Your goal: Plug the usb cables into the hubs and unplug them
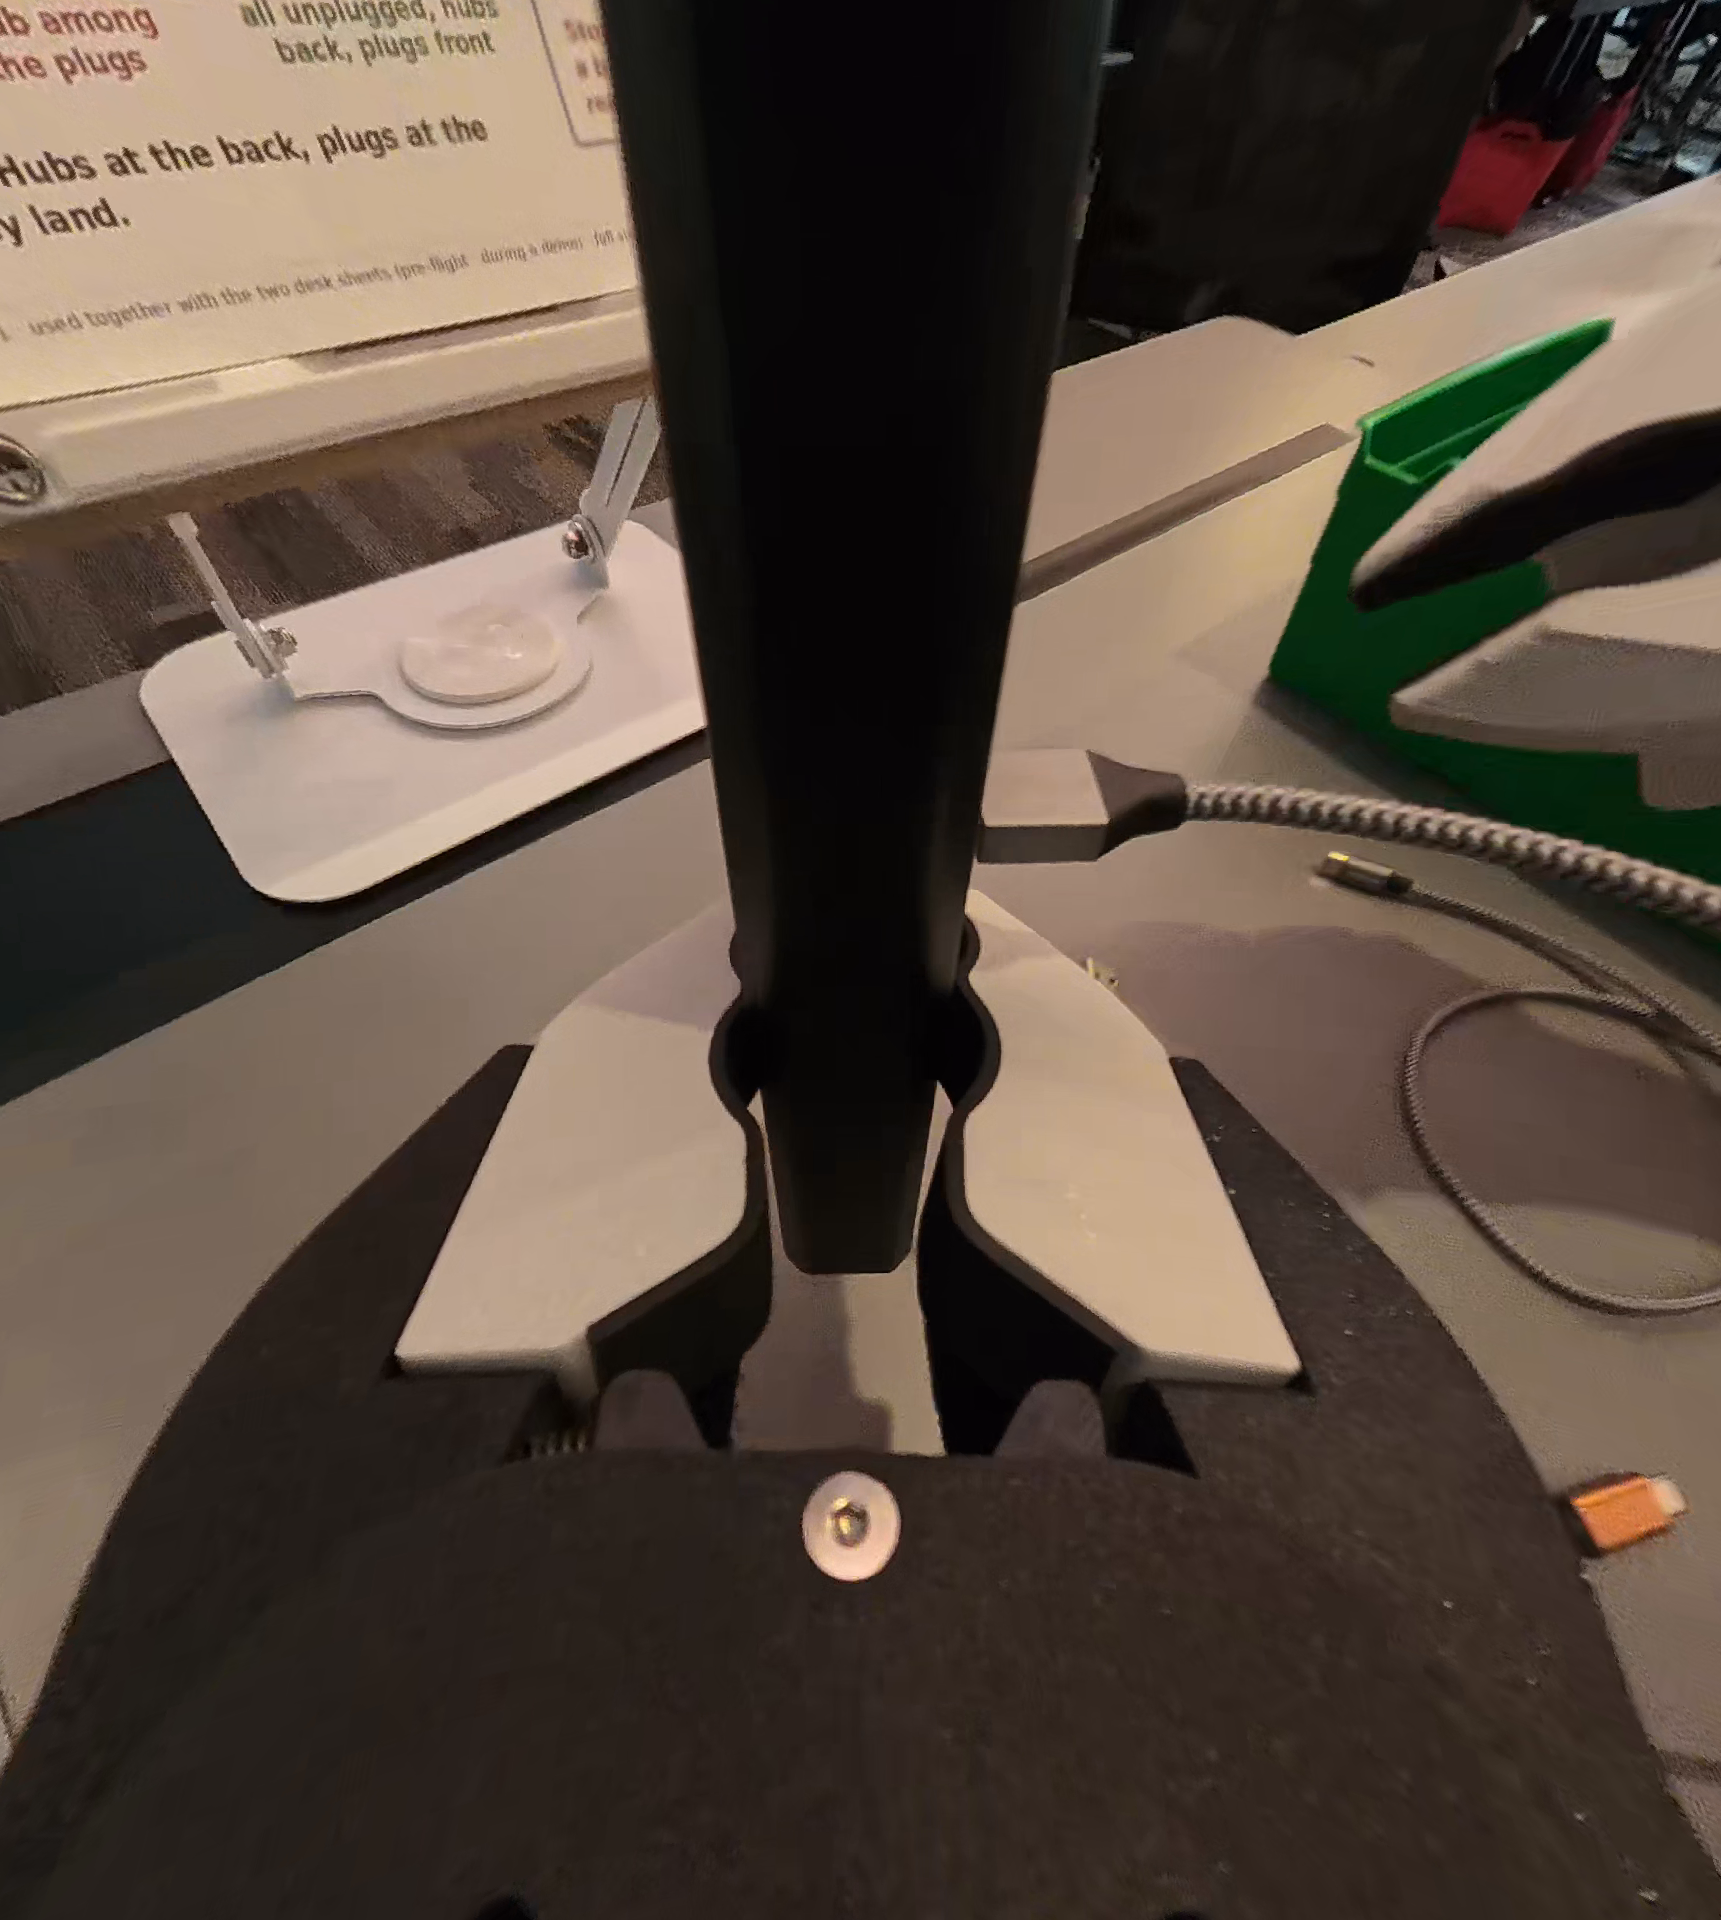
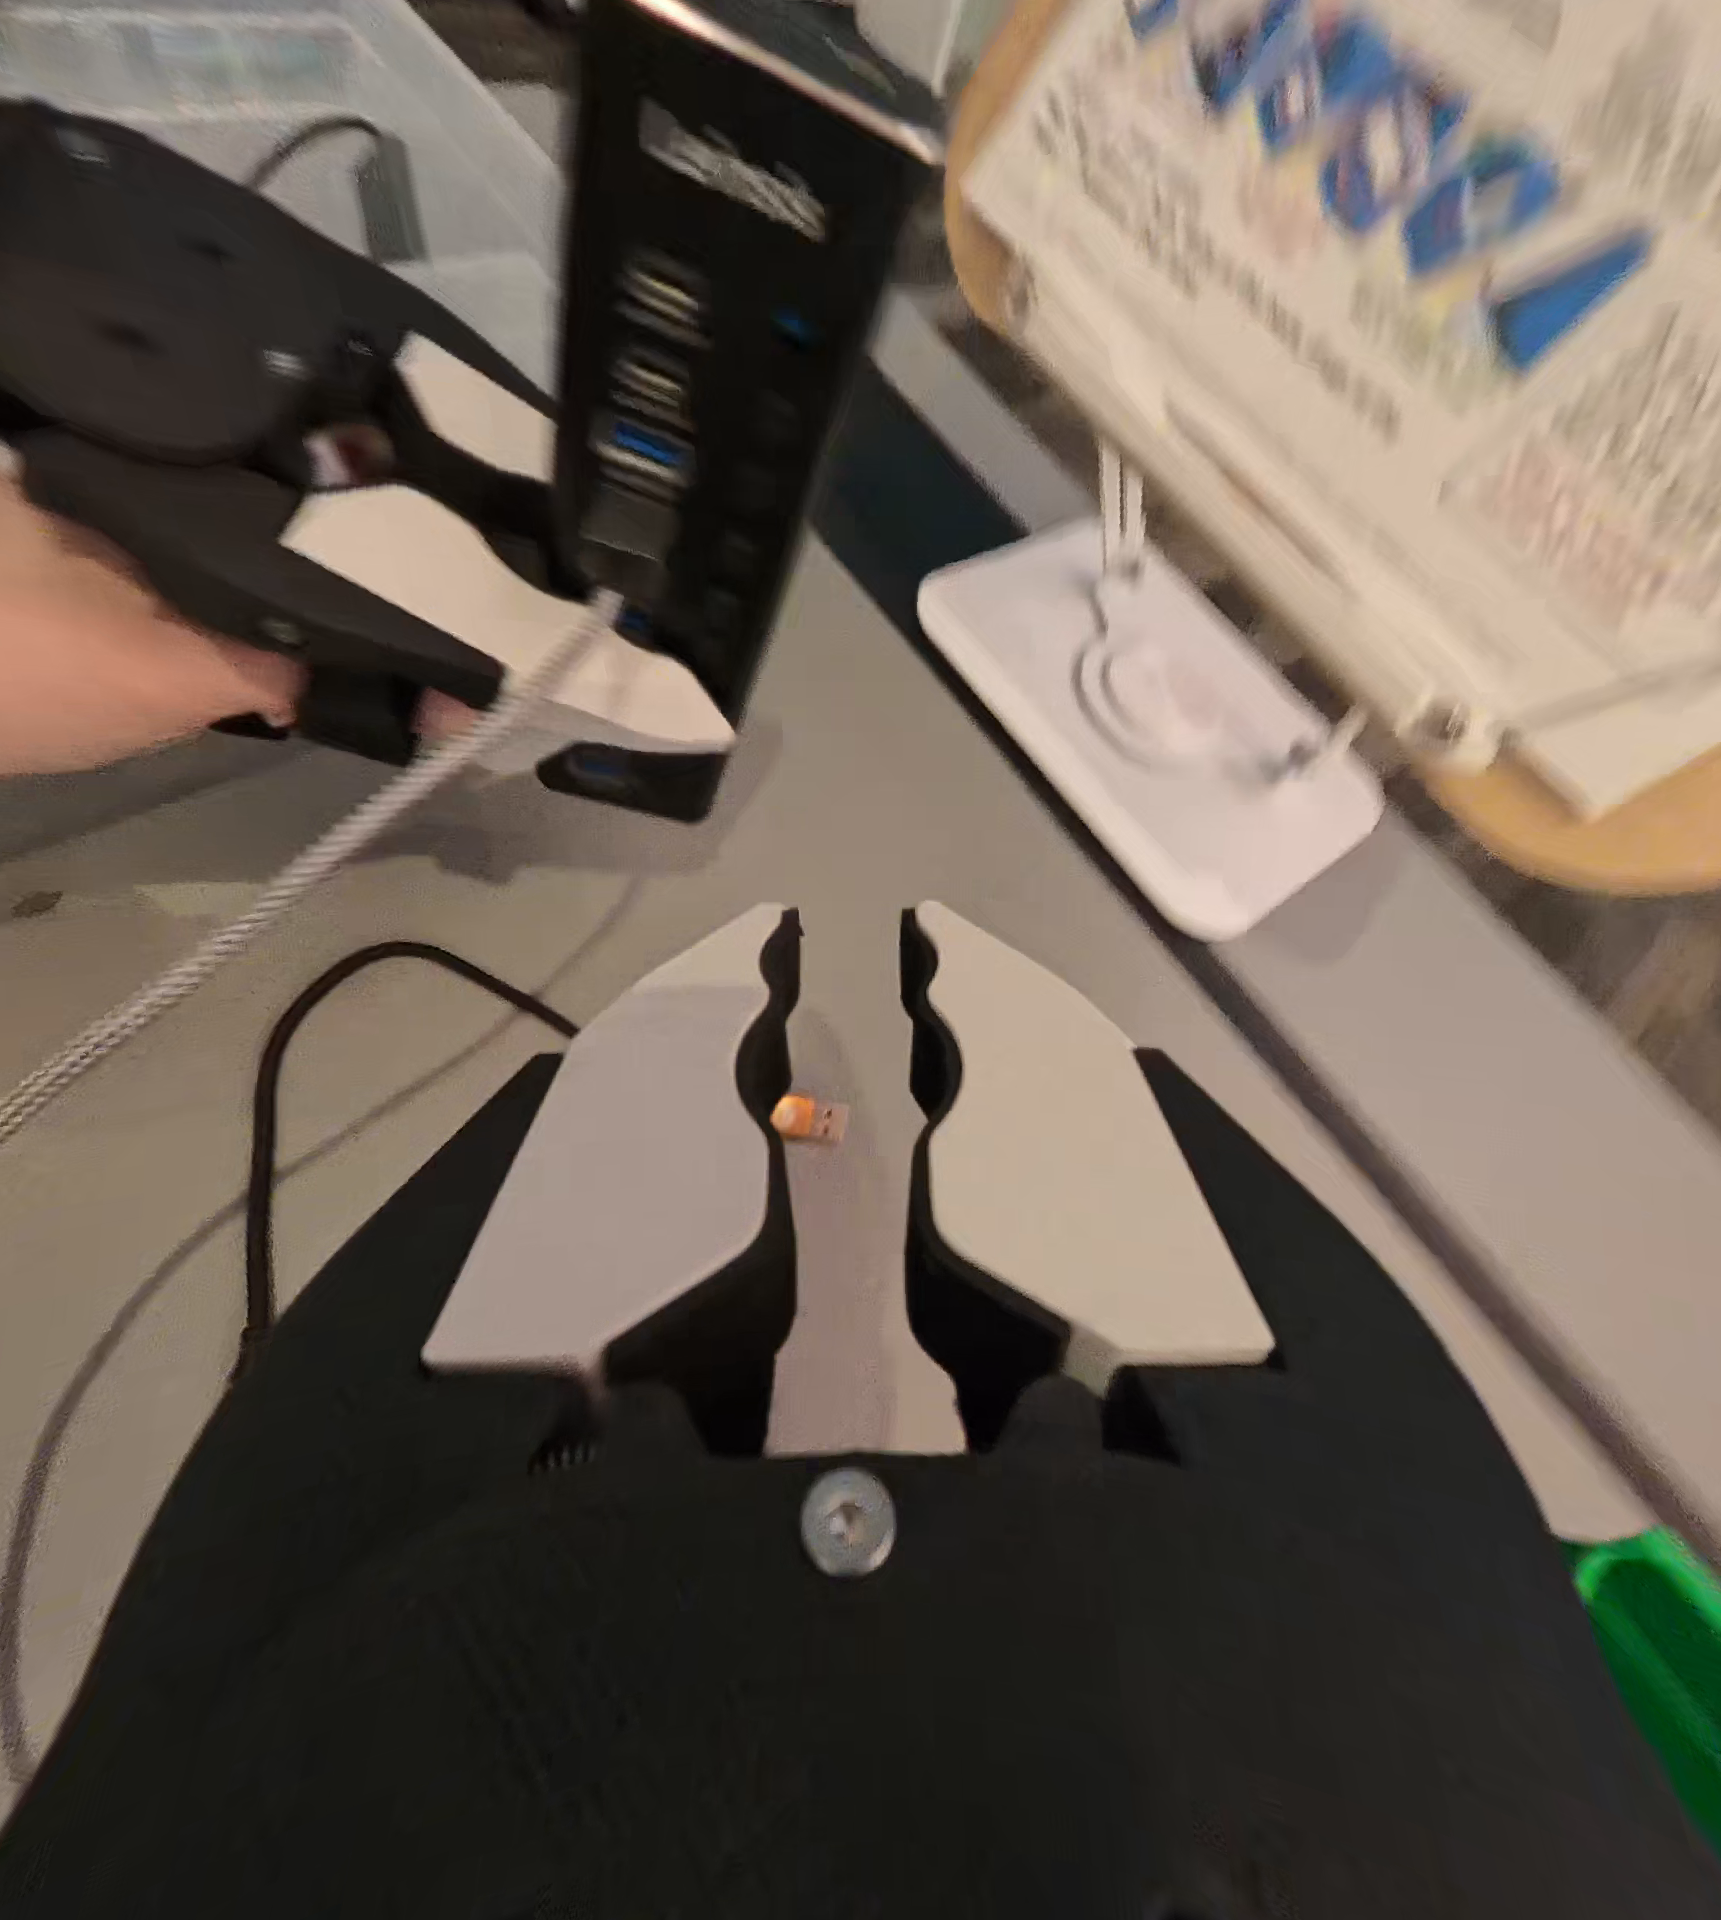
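Grey tabletop (image 2: 835, 727) below: your left gripper (image 1: 851, 987) clamps the black hub (image 2: 721, 343); your right gripper (image 2: 851, 925) hangs parted, empty.

The hub (image 2: 721, 343) was black. Its plugged-in cable (image 1: 1458, 842) had grey-and-white stripes. Beside it, the box (image 1: 1355, 623) was green.

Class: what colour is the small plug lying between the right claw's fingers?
Orange plug, best in the right wrist view.

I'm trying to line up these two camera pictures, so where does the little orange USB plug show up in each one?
Left wrist view: the orange plug lies on the table at lower right, beside the left gripper.
Right wrist view: it lies on the table at centre, seen between the right gripper's open fingers.
Shared landmark: the white stand base.
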A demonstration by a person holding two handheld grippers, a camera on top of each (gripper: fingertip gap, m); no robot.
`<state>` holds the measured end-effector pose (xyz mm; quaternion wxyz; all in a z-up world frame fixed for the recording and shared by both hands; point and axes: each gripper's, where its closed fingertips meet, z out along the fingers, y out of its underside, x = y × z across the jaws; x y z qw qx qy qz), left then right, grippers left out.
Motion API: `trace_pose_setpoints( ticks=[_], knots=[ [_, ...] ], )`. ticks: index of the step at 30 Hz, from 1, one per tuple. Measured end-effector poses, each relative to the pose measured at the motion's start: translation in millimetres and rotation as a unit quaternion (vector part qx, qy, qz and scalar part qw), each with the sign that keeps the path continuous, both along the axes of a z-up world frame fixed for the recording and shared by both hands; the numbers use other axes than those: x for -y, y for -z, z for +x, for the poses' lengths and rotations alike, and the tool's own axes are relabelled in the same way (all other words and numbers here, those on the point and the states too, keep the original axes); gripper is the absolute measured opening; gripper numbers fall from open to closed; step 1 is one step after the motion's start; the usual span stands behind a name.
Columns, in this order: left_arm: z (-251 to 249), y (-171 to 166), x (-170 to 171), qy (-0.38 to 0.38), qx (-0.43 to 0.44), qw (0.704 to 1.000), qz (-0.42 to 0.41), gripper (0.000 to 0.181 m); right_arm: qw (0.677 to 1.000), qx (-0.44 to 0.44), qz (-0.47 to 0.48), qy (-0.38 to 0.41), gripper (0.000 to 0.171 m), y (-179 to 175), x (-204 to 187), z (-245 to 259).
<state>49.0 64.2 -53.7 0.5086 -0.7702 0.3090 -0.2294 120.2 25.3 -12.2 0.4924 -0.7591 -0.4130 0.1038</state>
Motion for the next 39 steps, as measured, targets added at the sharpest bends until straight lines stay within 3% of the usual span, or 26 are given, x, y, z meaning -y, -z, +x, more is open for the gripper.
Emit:
trace_pose_setpoints(
  ticks=[4, 6, 11, 13, 17, 21, 24, 27, 30, 32, 36, 37, 39],
  knots=[
    [-4.7, 18.6, -3.6, 0.015, -0.007, 1.0, 0.006, 0.03, 0.987, -0.031, -0.151, 0.037, 0.019, 52.0, -9.4, 6.5],
    [-8.2, 27.7, -5.1, 0.015, -0.003, 1.0, -0.006, 0.03, 0.984, -0.011, -0.179, 0.012, 0.02, 73.6, -6.1, 0.2],
    [-19.0, 39.3, -9.5, -0.011, 0.006, 1.0, -0.014, 0.03, 0.98, 0.113, -0.111, -0.12, 0.023, 111.0, 12.8, -21.2],
    [-19.7, 39.8, -9.9, -0.012, 0.024, 0.999, -0.021, 0.029, 0.977, 0.13, -0.106, -0.131, 0.026, 121.9, 13.7, -24.6],
    [-20.3, 64.9, -8.3, -0.009, -0.031, 0.998, -0.062, 0.03, 0.976, 0.122, -0.12, -0.133, 0.029, 136.2, 12.5, -29.3],
    [-13.5, 54.2, -4.1, 0.005, -0.009, 0.998, -0.06, 0.03, 0.981, 0.105, -0.122, -0.111, 0.028, 131.7, 5.5, -26.8],
    [-2.0, 33.6, 4.4, 0.046, 0.026, 0.998, -0.026, 0.03, 0.989, 0.043, -0.116, -0.077, 0.028, 112.2, -5.7, -24.1],
    [12.6, 10.0, 18.2, 0.1, 0.081, 0.992, 0.005, 0.03, 0.986, -0.098, -0.127, -0.046, 0.034, 74.1, -15.8, -21.3],
    [17.0, 4.3, 22.2, 0.114, 0.086, 0.99, 0.015, 0.03, 0.94, -0.298, -0.156, -0.057, 0.052, 22.8, -16.3, -22.4],
    [20.3, 7.4, 25.3, 0.126, 0.064, 0.989, 0.03, 0.03, 0.898, -0.386, -0.206, -0.05, 0.07, 6.3, -18.6, -22.9],
    [31.9, 8.4, 37.5, 0.166, 0.027, 0.983, 0.068, 0.03, 0.846, -0.429, -0.314, -0.031, 0.075, 16.3, -18.2, -36.9],
    [34.5, 7.1, 39.6, 0.169, 0.021, 0.982, 0.079, 0.03, 0.838, -0.438, -0.325, -0.023, 0.064, 18.5, -18.6, -38.5],
    [34.9, 5.6, 39.2, 0.164, 0.02, 0.983, 0.078, 0.03, 0.84, -0.444, -0.31, -0.022, 0.063, 15.2, -19.2, -38.5]
  ],
)
